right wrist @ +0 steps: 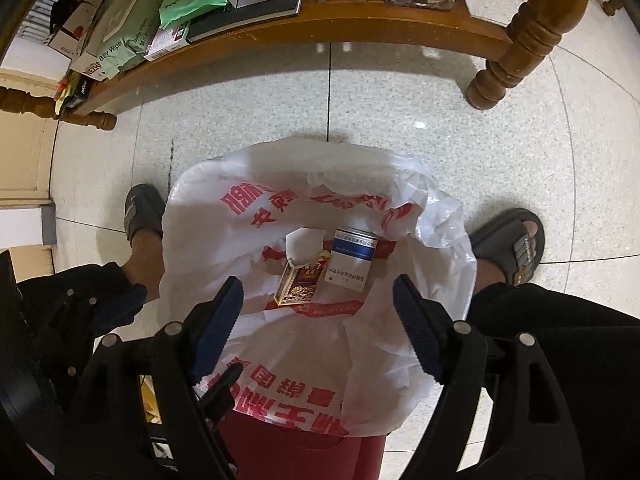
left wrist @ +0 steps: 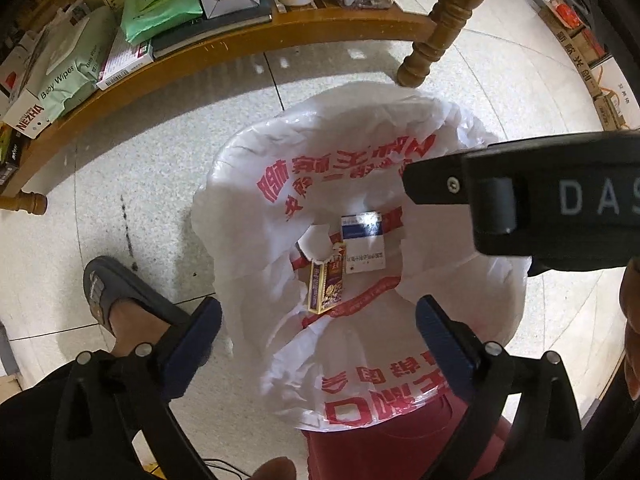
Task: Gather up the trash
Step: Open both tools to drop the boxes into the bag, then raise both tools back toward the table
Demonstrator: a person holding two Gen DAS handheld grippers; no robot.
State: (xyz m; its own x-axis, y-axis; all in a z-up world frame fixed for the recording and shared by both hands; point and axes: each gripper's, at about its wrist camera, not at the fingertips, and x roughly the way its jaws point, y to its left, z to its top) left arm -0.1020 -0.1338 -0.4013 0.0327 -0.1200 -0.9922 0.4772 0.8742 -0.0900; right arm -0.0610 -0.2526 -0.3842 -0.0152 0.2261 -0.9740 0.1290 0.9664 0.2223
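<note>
A red bin (left wrist: 404, 452) (right wrist: 304, 452) lined with a white plastic bag (left wrist: 248, 172) (right wrist: 224, 216) printed in red stands on the floor below both grippers. Inside lie a red and gold cigarette pack (left wrist: 326, 286) (right wrist: 298, 284) and a white and blue pack (left wrist: 364, 242) (right wrist: 350, 258), side by side. My left gripper (left wrist: 318, 330) is open and empty above the bag's mouth. My right gripper (right wrist: 318, 314) is open and empty above it too. The right gripper's body (left wrist: 540, 200) shows at the right of the left wrist view.
A wooden table's lower shelf (left wrist: 240, 44) (right wrist: 360, 20) holds baby wipes (left wrist: 68, 76), boxes, books and a jar. Its turned leg (left wrist: 436, 28) (right wrist: 516, 44) stands just beyond the bin. The person's sandalled feet (left wrist: 116, 300) (right wrist: 512, 244) flank the bin on the tiled floor.
</note>
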